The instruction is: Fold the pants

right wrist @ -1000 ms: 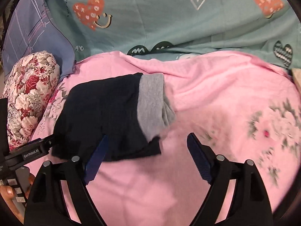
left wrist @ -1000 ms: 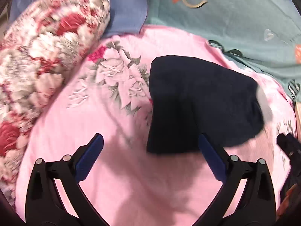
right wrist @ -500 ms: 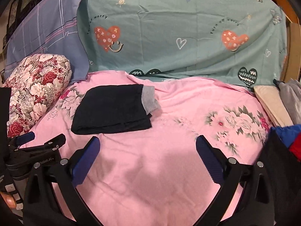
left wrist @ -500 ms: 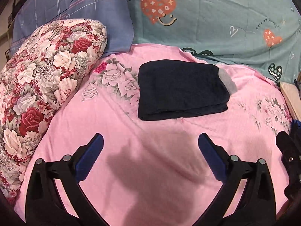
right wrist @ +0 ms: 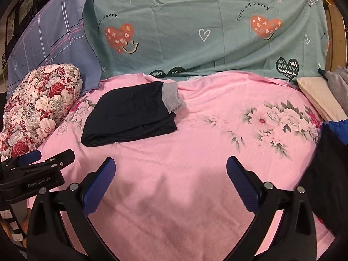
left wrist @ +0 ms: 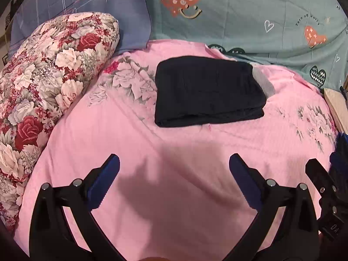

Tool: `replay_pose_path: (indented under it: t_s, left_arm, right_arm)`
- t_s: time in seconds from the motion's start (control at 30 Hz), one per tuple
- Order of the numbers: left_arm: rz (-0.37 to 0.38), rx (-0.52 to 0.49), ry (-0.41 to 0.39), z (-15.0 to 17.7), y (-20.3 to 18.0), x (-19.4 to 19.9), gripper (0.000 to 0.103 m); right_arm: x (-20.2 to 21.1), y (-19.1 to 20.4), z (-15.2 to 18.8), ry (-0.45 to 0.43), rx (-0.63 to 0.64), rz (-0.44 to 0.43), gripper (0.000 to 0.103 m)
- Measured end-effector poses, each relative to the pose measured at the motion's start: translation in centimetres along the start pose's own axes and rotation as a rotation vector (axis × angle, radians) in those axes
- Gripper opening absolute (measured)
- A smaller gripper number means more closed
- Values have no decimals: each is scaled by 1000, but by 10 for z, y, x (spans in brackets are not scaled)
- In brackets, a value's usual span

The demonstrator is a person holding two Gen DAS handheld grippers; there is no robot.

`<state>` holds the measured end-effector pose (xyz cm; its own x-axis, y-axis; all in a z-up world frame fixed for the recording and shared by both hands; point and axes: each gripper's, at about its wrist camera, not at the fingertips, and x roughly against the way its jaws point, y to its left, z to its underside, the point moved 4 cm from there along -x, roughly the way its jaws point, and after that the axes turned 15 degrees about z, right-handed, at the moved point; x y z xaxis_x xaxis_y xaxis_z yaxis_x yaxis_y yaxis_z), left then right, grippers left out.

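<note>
Dark pants (right wrist: 130, 113) lie folded into a compact stack on the pink bedsheet (right wrist: 195, 174), far left, apart from both grippers, left gripper (left wrist: 174, 169) and right gripper (right wrist: 169, 171) spread wide and empty; folding appears complete.

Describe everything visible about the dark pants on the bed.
The pants are dark navy, nearly black, a soft knit by the look, with a grey waistband showing at the right end. They are folded into a thick, roughly rectangular stack, layered edges facing the cameras. They lie flat on the pink sheet, near the floral pillow but apart from it. Neither gripper touches them.
</note>
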<state>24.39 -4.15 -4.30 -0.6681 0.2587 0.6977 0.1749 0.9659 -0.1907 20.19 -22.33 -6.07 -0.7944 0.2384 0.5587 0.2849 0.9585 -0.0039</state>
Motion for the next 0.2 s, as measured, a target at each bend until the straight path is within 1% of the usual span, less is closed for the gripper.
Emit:
replay_pose_path:
  t_s: [0.1, 0.2]
  left_arm:
    - [-5, 15, 41, 6, 1, -9, 101]
    - [-9, 21, 55, 9, 1, -14, 101]
  right_arm:
    - [-4, 0, 4, 21, 5, -2, 102]
    - [-8, 1, 8, 45, 11, 2, 102]
